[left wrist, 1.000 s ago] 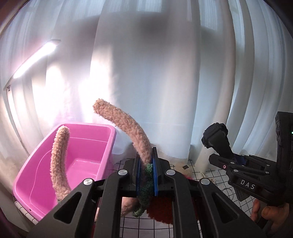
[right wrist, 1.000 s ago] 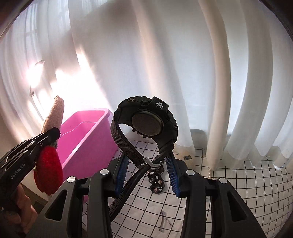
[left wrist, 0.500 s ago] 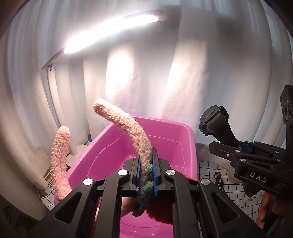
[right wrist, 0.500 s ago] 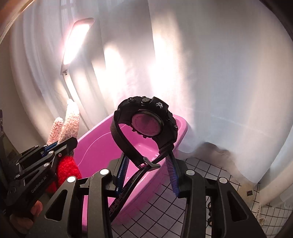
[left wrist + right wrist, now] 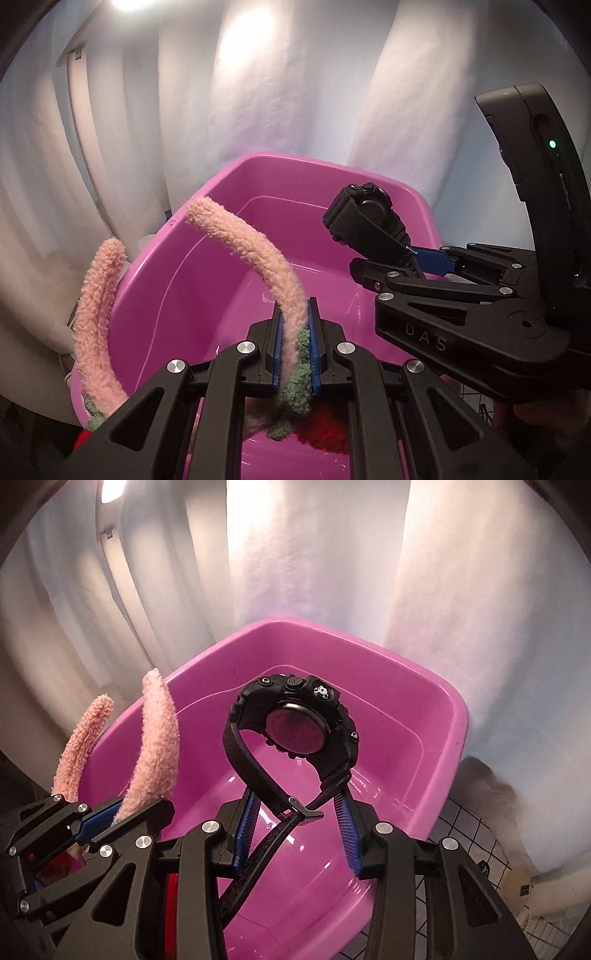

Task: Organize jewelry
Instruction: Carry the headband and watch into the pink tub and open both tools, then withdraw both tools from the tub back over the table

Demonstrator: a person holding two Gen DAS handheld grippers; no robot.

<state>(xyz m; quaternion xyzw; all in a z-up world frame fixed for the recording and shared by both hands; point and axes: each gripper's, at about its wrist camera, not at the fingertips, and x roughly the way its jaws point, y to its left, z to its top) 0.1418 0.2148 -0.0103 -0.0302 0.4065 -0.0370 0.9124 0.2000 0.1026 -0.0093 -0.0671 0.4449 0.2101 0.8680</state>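
One pink tub [image 5: 436, 716], one black watch [image 5: 295, 727], one fuzzy headband [image 5: 258, 258] (two pink ends pointing up). Right gripper [image 5: 295, 812] pinches the watch strap, case upward; left gripper [image 5: 294, 347] clamps the headband.

Headband [image 5: 255, 258] in left hand-held gripper [image 5: 294, 354] and watch [image 5: 306, 731] in right hand-held gripper [image 5: 295, 834] both over tub [image 5: 436, 716]; curtain [image 5: 314, 554] behind tub.

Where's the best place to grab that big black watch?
By the strap, where the right gripper is shut on the black watch now, coming from below the case. The strap is thin and ribbed, so flat pads pinch it well; the round, chunky case would probably slip.
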